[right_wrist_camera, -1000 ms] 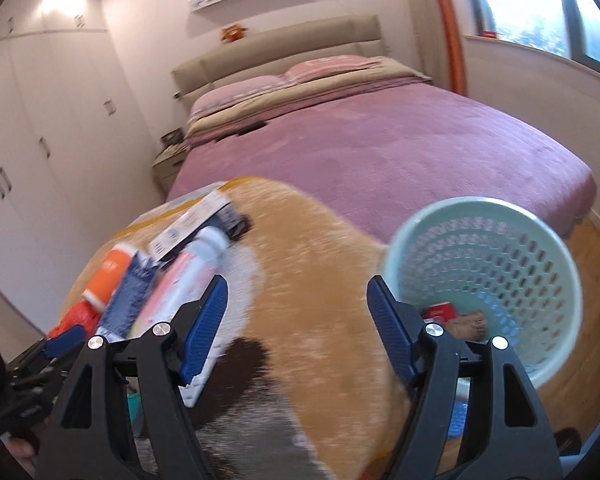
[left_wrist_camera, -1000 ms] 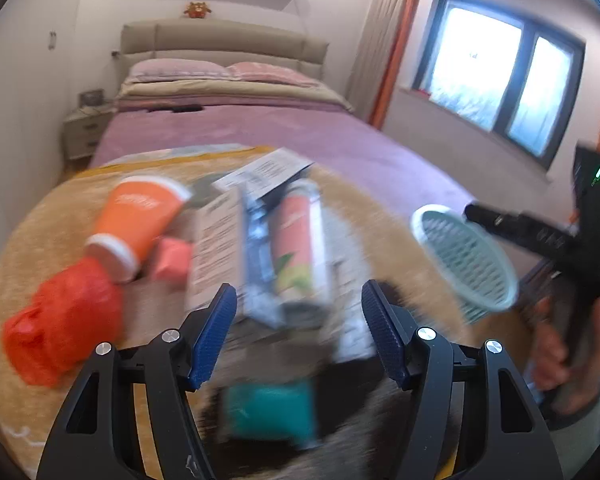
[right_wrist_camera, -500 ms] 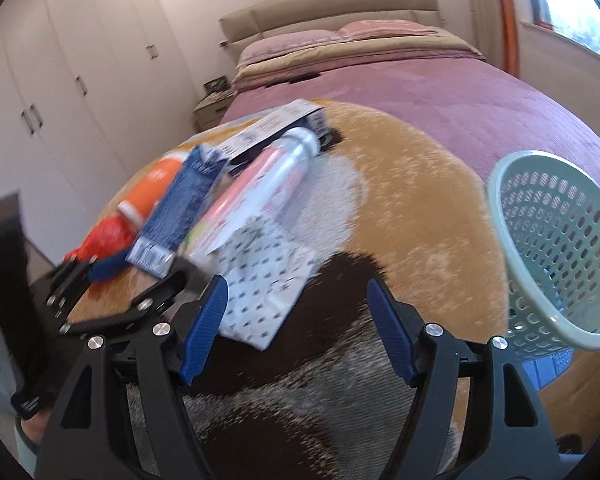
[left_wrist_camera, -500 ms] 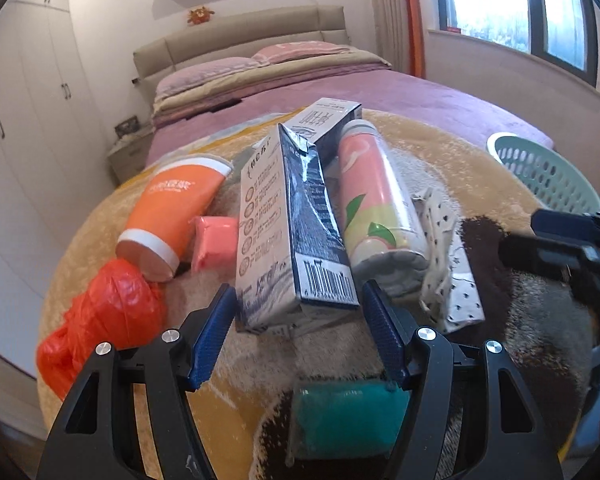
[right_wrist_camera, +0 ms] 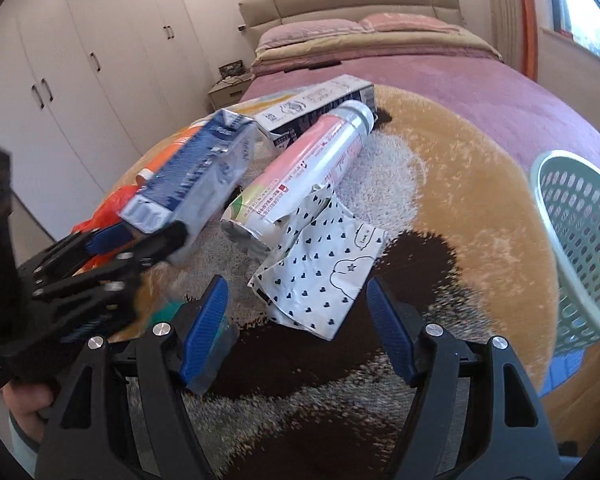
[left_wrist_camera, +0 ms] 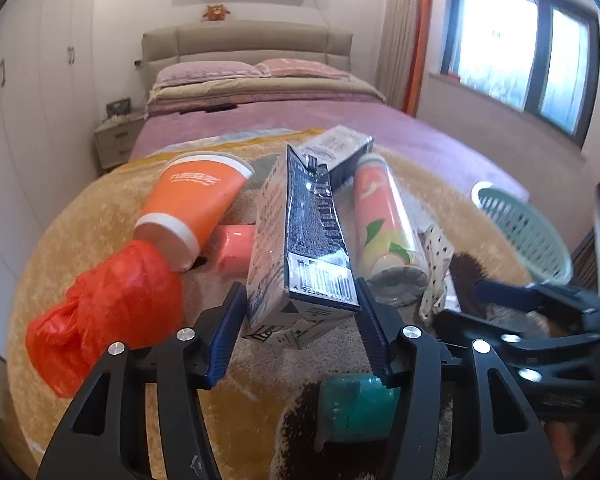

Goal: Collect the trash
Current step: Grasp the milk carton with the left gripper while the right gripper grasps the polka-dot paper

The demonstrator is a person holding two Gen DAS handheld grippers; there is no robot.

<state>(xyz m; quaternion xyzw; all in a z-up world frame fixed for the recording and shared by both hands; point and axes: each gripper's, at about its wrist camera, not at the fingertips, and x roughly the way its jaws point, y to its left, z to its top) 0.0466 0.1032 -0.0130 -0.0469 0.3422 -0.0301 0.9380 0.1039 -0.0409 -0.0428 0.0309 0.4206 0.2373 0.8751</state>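
Observation:
Trash lies on a round rug [left_wrist_camera: 80, 220]. A blue-and-white milk carton [left_wrist_camera: 304, 240] has its base between the fingers of my left gripper [left_wrist_camera: 300, 320], whose jaws are closing, pads against its sides. In the right wrist view the carton [right_wrist_camera: 192, 176] sits tilted in that gripper [right_wrist_camera: 140, 248]. My right gripper [right_wrist_camera: 296, 320] is open just above a heart-patterned wrapper [right_wrist_camera: 320, 280], nothing between its fingers. A pink peach can [right_wrist_camera: 300, 168] lies beside the wrapper.
An orange cup [left_wrist_camera: 196, 200], a red plastic bag [left_wrist_camera: 108, 312], a small pink block [left_wrist_camera: 234, 248], a long white box [right_wrist_camera: 320, 108] and a teal packet [left_wrist_camera: 356, 408] also lie on the rug. A pale green basket [right_wrist_camera: 580, 240] stands at the right. The bed [right_wrist_camera: 480, 92] is behind.
My left gripper moved forward to the carton and its jaws narrowed onto it. My right gripper swung left from the basket and sank over the heart-patterned wrapper.

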